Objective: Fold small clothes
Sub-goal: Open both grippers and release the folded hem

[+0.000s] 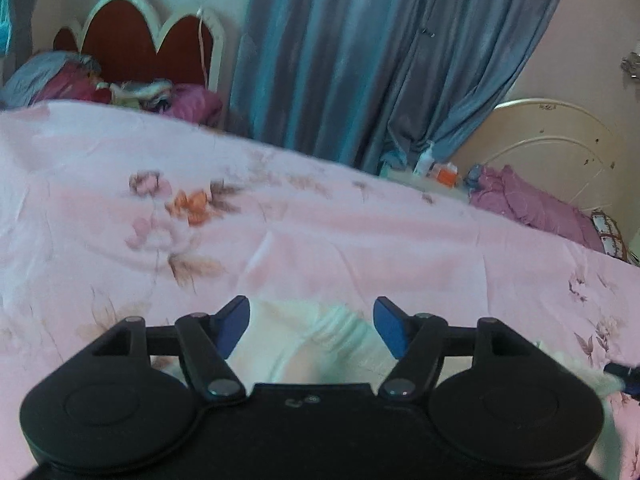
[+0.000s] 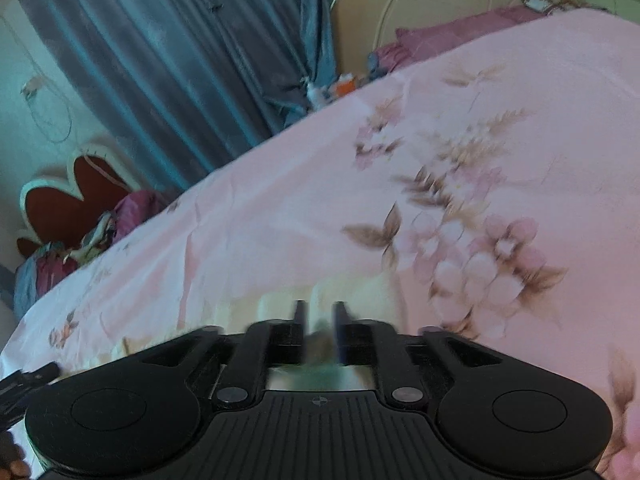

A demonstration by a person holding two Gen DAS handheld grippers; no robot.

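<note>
the left gripper (image 1: 311, 326) is released, its jaws wide over a white garment (image 1: 320, 340) on the bed (image 1: 360, 240) near its front edge. the right gripper (image 2: 319, 326) looks released too, though blurred. the fold seems just laid; more may remain.

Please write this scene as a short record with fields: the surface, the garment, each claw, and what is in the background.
surface: pink flowered bedsheet
garment: small white garment, lying on the sheet
left claw: open, garment between its blue fingers, pads not pressing
right claw: blurred, narrow gap, pale cloth in front; grip unclear
background: blue curtain, red headboard, cream headboard
</note>
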